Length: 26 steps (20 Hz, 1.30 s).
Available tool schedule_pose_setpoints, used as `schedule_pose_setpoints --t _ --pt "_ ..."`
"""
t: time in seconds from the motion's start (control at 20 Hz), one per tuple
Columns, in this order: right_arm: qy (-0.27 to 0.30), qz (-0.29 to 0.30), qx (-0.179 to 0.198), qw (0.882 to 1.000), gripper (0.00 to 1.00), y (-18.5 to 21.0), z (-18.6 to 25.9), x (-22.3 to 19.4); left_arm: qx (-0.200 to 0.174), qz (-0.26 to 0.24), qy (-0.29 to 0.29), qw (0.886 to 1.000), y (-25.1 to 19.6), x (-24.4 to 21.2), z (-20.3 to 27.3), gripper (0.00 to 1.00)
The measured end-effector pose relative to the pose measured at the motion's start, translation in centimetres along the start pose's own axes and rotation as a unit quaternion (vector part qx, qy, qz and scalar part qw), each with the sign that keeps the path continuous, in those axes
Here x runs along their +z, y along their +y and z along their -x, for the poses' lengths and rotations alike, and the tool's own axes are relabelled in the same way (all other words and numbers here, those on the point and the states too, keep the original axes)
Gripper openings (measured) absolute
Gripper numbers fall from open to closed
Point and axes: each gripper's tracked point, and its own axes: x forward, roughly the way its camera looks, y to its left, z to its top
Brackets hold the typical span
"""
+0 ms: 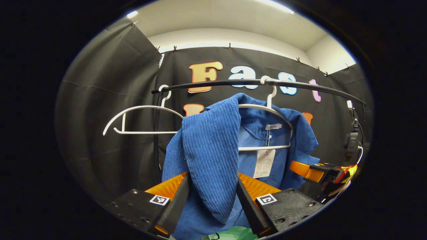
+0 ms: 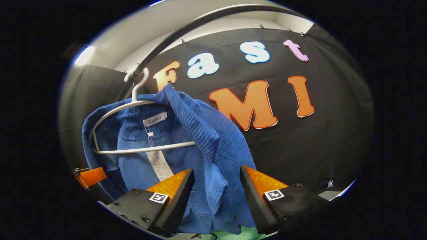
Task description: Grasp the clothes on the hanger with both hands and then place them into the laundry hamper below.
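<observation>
- The blue corduroy shirt (image 1: pixel 213 146) hung on a white hanger (image 1: pixel 267 110) from the black rail (image 1: pixel 233 82), one front panel flopped outward.
- Judged soft, light and limp; it would sag, so the two front edges looked best to grab.
- The left gripper (image 1: pixel 213 200) stood open, fingers straddling the folded panel, contact unclear.
- The right gripper (image 2: pixel 217 196) was open too, around the other front edge.
- Green below, possibly the hamper (image 1: pixel 233 233).

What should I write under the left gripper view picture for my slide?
Left gripper open around a blue corduroy shirt on a white hanger.
</observation>
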Motion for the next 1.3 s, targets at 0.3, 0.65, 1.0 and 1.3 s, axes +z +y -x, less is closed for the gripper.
schedule_pose_setpoints --t 0.3,0.65,1.0,1.3 --pt "-0.008 -0.005 0.005 1.000 0.17 -0.8 -0.6 0.5 0.018 0.002 0.021 1.000 1.2 -1.7 1.0 0.48" --pt "-0.010 -0.065 0.047 0.997 0.10 -2.0 -0.1 2.2 -0.017 0.026 0.036 0.999 1.4 -0.8 2.3 0.00" --pt "-0.054 -0.152 0.084 0.983 0.08 -3.6 0.2 7.0 0.009 0.041 -0.024 0.999 5.7 7.2 4.4 0.01" --pt "-0.079 -0.204 0.096 0.971 0.08 -4.9 -1.4 9.7 0.030 0.021 -0.063 0.997 9.5 12.5 4.0 0.00"
